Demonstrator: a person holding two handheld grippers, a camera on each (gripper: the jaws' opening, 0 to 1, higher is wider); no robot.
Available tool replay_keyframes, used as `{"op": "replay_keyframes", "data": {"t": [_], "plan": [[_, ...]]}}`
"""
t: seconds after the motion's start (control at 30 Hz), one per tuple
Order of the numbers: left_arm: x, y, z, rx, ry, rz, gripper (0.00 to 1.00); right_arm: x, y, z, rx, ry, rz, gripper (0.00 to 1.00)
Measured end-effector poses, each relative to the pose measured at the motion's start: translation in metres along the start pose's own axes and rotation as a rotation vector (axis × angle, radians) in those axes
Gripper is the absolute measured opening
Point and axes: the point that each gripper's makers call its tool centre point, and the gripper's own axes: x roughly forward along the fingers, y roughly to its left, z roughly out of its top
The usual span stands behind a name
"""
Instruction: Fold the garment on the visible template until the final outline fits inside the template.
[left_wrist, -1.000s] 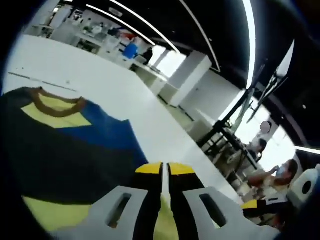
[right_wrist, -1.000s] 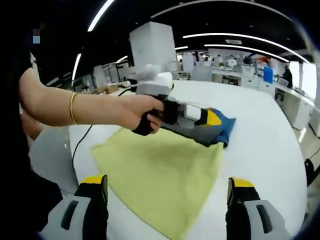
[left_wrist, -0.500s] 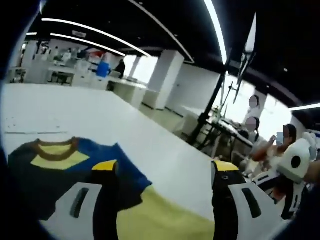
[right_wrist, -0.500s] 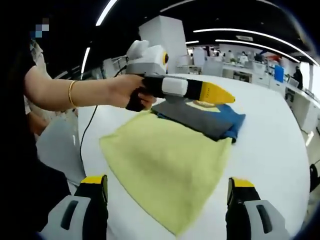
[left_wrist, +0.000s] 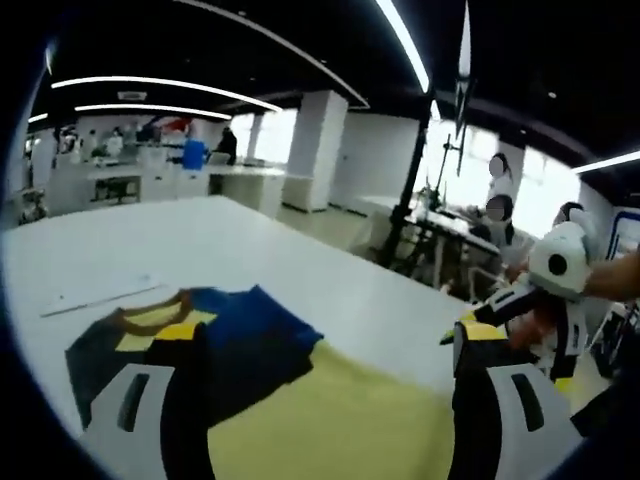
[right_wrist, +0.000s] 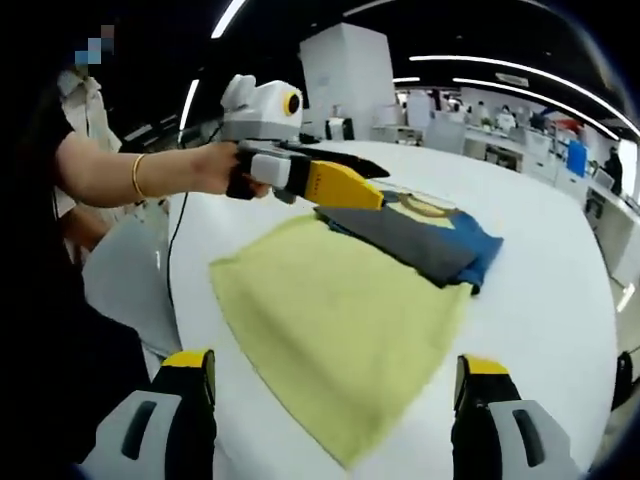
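Note:
The folded garment (right_wrist: 420, 238), a dark grey, blue and yellow shirt with a brown collar, lies at the far edge of a yellow-green cloth (right_wrist: 330, 320) spread on the white table (right_wrist: 540, 300). In the left gripper view the garment (left_wrist: 235, 345) lies just beyond my left gripper (left_wrist: 330, 345), whose jaws stand wide apart over the yellow-green cloth (left_wrist: 340, 425). Seen from the right gripper view, the left gripper (right_wrist: 345, 178) hovers above the garment's near left side, held by a hand. My right gripper (right_wrist: 336, 365) is open and holds nothing, at the cloth's near edge.
A person's arm with a gold bracelet (right_wrist: 137, 176) reaches in from the left. A grey chair (right_wrist: 120, 290) stands beside the table's left edge. A thin white strip (left_wrist: 100, 293) lies on the table (left_wrist: 250, 250) past the garment. People sit at far desks (left_wrist: 500, 215).
My left gripper opened, let go of the garment and lifted up and back from it. The garment stays folded at the cloth's far edge. The right gripper stayed open.

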Motion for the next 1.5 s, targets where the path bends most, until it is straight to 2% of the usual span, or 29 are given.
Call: {"op": "replay_keyframes", "data": {"t": [0.13, 0.37, 0.53, 0.6, 0.67, 0.87, 0.97, 1.0, 1.17, 1.23, 1.33, 1.43, 1.5], "plan": [[-0.02, 0.004, -0.008, 0.023, 0.035, 0.015, 0.99, -0.001, 0.003, 0.002, -0.017, 0.009, 0.018, 0.99], [-0.06, 0.012, -0.016, 0.043, 0.039, 0.033, 0.98, -0.001, 0.009, 0.005, -0.055, 0.028, 0.037, 0.97], [-0.084, 0.009, -0.029, 0.05, 0.062, 0.035, 0.95, 0.0, 0.01, 0.007, -0.079, 0.037, 0.049, 0.95], [-0.094, 0.005, -0.038, 0.053, 0.093, 0.019, 0.94, 0.0, 0.009, 0.003, -0.1, 0.072, 0.049, 0.92], [-0.105, 0.001, -0.046, 0.065, 0.119, 0.009, 0.94, 0.001, 0.009, 0.005, -0.104, 0.065, 0.048, 0.92], [-0.13, 0.004, -0.062, 0.083, 0.16, 0.032, 0.89, 0.001, 0.013, -0.005, -0.124, 0.099, 0.071, 0.89], [-0.143, 0.004, -0.079, 0.078, 0.207, 0.028, 0.84, 0.001, 0.015, -0.009, -0.138, 0.111, 0.079, 0.86], [-0.149, 0.002, -0.087, 0.075, 0.238, 0.019, 0.81, 0.001, 0.015, -0.009, -0.146, 0.114, 0.082, 0.83], [-0.165, 0.0, -0.111, 0.083, 0.307, 0.009, 0.75, 0.001, 0.016, -0.02, -0.175, 0.153, 0.088, 0.74], [-0.171, -0.006, -0.121, 0.098, 0.338, -0.018, 0.7, 0.002, 0.018, -0.024, -0.196, 0.168, 0.095, 0.7], [-0.18, -0.006, -0.14, 0.152, 0.421, -0.031, 0.66, 0.004, 0.021, -0.031, -0.209, 0.19, 0.106, 0.66], [-0.182, -0.006, -0.152, 0.19, 0.446, -0.024, 0.58, 0.006, 0.021, -0.044, -0.224, 0.239, 0.104, 0.64], [-0.182, -0.011, -0.161, 0.184, 0.459, -0.039, 0.55, 0.007, 0.019, -0.05, -0.246, 0.26, 0.092, 0.59]]}}
